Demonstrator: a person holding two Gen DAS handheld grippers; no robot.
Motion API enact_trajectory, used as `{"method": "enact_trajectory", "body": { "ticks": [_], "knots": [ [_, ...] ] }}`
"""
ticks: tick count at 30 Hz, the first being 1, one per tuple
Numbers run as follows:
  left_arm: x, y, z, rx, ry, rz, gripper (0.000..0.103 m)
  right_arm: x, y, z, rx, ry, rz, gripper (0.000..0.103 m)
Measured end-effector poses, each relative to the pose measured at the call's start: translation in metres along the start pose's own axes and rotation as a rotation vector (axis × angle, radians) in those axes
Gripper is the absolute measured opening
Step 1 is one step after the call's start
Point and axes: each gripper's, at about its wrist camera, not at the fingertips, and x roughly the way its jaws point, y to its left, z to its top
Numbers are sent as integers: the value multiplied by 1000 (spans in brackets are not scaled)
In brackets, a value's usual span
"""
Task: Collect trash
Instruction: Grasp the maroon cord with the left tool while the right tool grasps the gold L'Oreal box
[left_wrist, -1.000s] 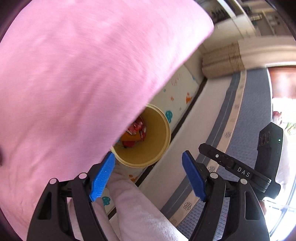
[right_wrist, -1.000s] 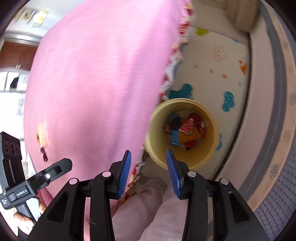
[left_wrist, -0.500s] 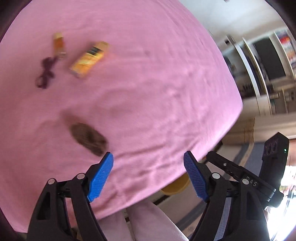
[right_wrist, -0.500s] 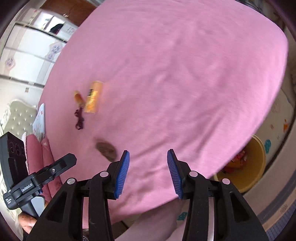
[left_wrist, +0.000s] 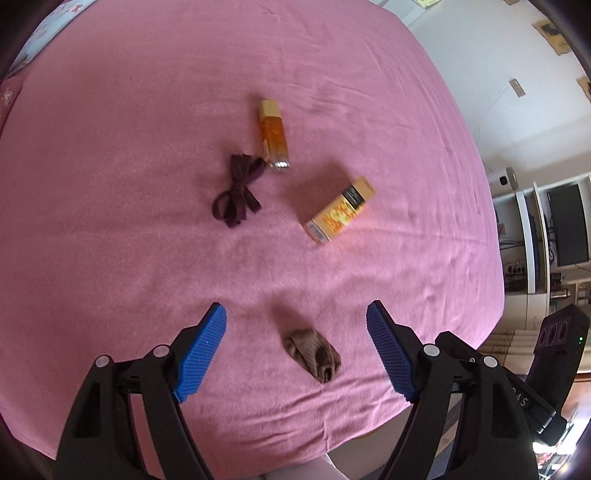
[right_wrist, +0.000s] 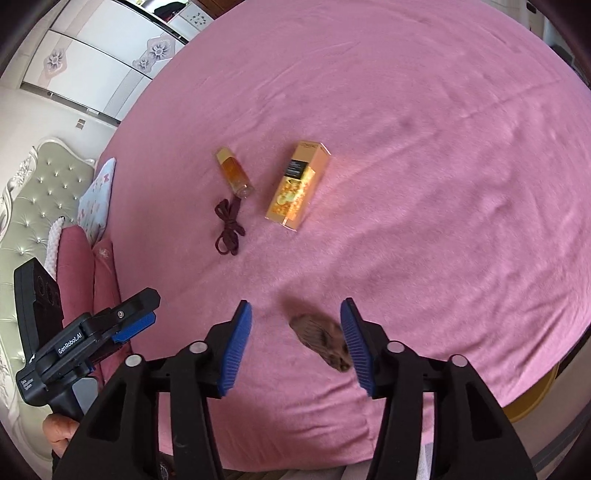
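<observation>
Left wrist view: left gripper (left_wrist: 295, 347) spread, empty, above pink bed (left_wrist: 110, 184); uncollected: brown wad (left_wrist: 312, 352), box (left_wrist: 340, 210), bottle (left_wrist: 274, 134), ribbon (left_wrist: 238, 192); right wrist view: right gripper (right_wrist: 295, 343) opening, empty, wad just below; yellow bin (right_wrist: 532, 395) at bed's edge.
</observation>
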Motion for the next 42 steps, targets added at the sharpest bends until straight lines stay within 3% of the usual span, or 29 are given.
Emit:
{"method": "enact_trajectory", "body": {
  "ticks": [16, 28, 37, 39, 42],
  "knots": [
    [110, 30, 90, -27, 110, 124, 78, 113, 9, 86, 27, 90, -96, 62],
    [182, 48, 116, -34, 230, 160, 70, 163, -1, 119, 121, 127, -126, 67],
    [197, 50, 123, -19, 267, 219, 57, 184, 0, 129, 165, 155, -147, 68],
    [195, 53, 124, -35, 264, 223, 49, 187, 3, 129, 168, 159, -153, 68],
    [188, 64, 124, -83, 261, 197, 26, 192, 10, 132, 153, 163, -173, 67]
  ]
}}
